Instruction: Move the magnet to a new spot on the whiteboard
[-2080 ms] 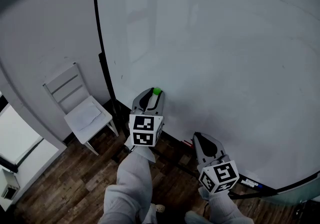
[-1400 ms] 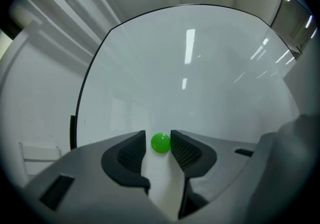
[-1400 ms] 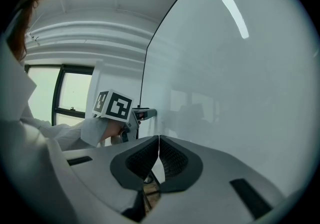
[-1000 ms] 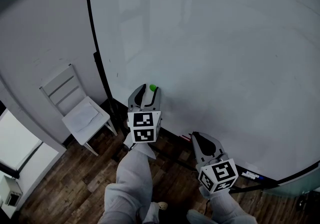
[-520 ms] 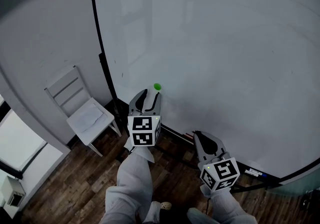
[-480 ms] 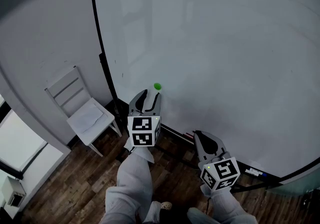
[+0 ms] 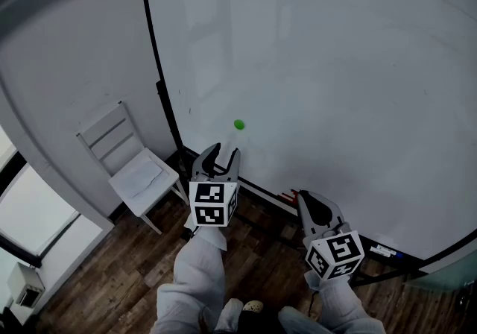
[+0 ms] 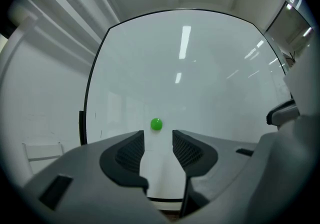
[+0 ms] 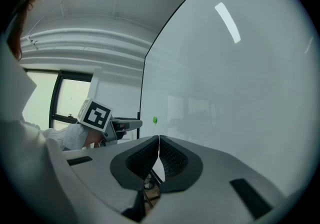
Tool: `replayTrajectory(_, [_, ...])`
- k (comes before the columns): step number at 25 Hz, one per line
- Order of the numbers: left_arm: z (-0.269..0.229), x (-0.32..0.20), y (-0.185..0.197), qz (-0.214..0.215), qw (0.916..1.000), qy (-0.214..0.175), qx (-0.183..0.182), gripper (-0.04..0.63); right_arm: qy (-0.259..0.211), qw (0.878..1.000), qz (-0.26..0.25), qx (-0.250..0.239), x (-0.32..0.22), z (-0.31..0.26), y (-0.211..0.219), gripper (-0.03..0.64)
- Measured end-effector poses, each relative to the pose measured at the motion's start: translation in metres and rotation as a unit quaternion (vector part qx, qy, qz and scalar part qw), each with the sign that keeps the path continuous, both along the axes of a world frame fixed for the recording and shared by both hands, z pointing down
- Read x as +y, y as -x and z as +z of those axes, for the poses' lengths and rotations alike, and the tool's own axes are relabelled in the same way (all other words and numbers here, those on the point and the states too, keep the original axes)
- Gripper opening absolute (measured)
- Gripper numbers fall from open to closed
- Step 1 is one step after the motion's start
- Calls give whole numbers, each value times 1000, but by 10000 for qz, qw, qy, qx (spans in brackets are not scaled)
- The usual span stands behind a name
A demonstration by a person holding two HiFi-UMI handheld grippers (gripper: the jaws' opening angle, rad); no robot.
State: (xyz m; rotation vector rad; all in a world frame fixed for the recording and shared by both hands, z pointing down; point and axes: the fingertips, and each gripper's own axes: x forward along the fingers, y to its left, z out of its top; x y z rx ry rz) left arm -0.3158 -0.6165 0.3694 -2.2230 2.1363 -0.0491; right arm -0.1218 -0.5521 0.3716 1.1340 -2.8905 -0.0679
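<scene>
Magnet (image 7: 238, 124) beyond released left gripper (image 8: 157, 137); right gripper (image 9: 159, 142) reads clenched only in its view.

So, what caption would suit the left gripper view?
Open left hand-held gripper facing a green magnet stuck on the whiteboard.

Your sleeves (image 7: 200, 269): light grey | left gripper (image 7: 223, 152): grey shell, white cube (image 7: 209, 204), black square markers | right gripper (image 7: 305, 195): same build

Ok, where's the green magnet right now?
In the head view the green magnet sits on the whiteboard near its lower left corner, just beyond the left gripper's open jaws.
</scene>
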Motion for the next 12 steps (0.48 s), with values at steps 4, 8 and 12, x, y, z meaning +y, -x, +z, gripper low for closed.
replayTrajectory(4, [3, 18, -4, -1, 9999, 85, -60, 170, -1, 10000, -68, -47, 6, -1, -4, 29])
replayTrajectory(8, [7, 37, -14, 68, 9998, 165, -82, 170, 38, 9998, -161, -110, 14, -2, -11, 29])
replayTrajectory(12, [10, 57, -27, 139, 9997, 184, 84, 170, 94, 9995, -273, -111, 24, -3, -22, 28])
